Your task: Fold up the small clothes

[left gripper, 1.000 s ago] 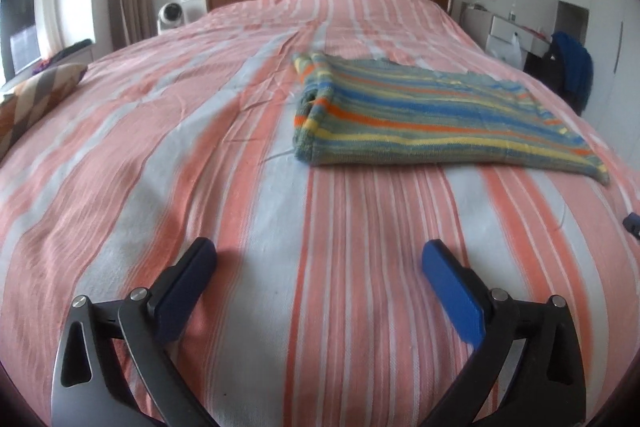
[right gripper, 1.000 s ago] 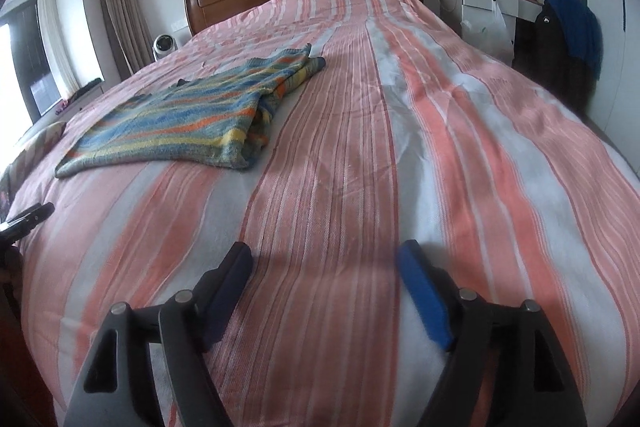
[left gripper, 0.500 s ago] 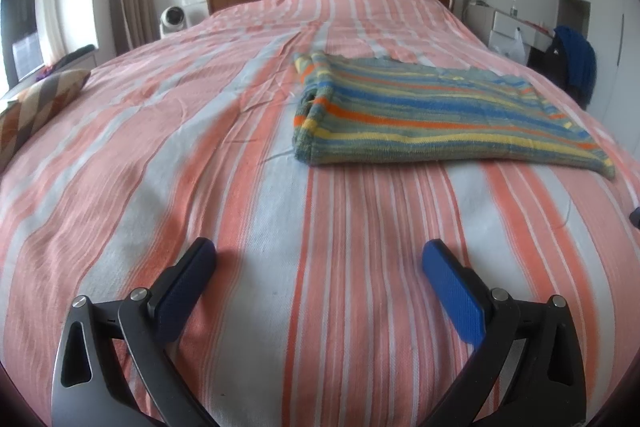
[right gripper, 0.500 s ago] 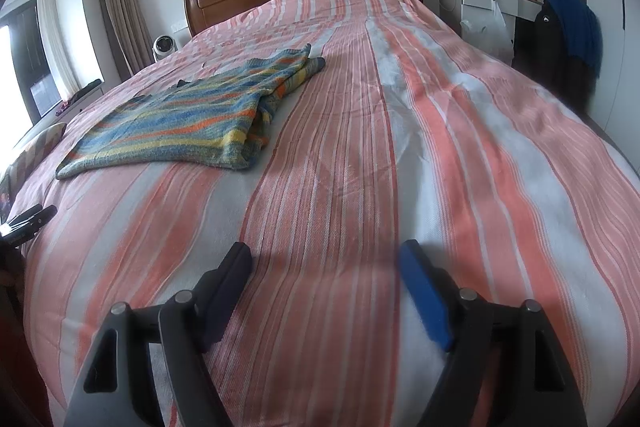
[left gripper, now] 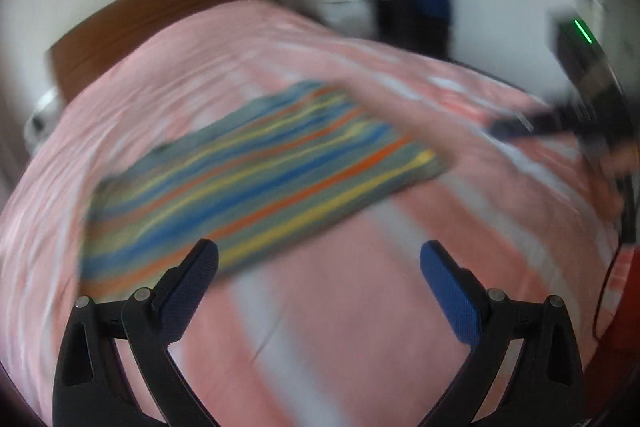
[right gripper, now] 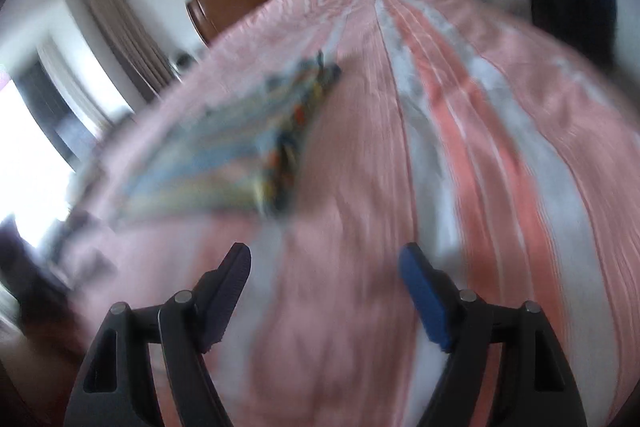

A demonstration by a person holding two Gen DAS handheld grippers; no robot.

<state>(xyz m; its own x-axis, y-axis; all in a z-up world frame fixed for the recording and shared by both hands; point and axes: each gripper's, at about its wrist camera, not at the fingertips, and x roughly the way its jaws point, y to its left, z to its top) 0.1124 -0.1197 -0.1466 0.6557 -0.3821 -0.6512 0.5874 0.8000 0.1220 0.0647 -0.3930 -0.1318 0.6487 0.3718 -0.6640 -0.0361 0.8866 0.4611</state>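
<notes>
- Striped knit in blue, orange, yellow and grey-green: the small garment [left gripper: 256,171] lies flat on the bed [left gripper: 360,307], apparently already folded lengthwise, with bare cover all round it.
- Left tool [left gripper: 319,277]: jaws spread wide, nothing between them, hovering above the bedcover just short of the garment's near edge; the left pad overlaps that edge in the view, but I cannot tell whether it touches.
- Right tool [right gripper: 326,285]: jaws likewise spread and empty, over bare cover, with the garment [right gripper: 224,163] ahead and to its left, apart from it. In the left wrist view this tool [left gripper: 516,127] shows at the far right, beyond the garment's other end.
- Risk, speed: both views are heavily smeared, which suggests fast motion. A hurried descent could shove the knit along the cover and bunch it instead of gripping it.
- Risk, layers: the folded edge seen from the right wrist looks stacked. A pinch could catch only the top layer and pull the fold open.
- Risk, bedcover: the pink and white striped cover is soft and loose, so a low grip could take cover along with the knit.
- Risk, uneven ends: if one tool grips before the other, the next fold could come out skewed.
- Writing: no brand, label or lettering is readable; blur hides fine detail. Only a green light [left gripper: 583,31] glows on the right tool's body.
</notes>
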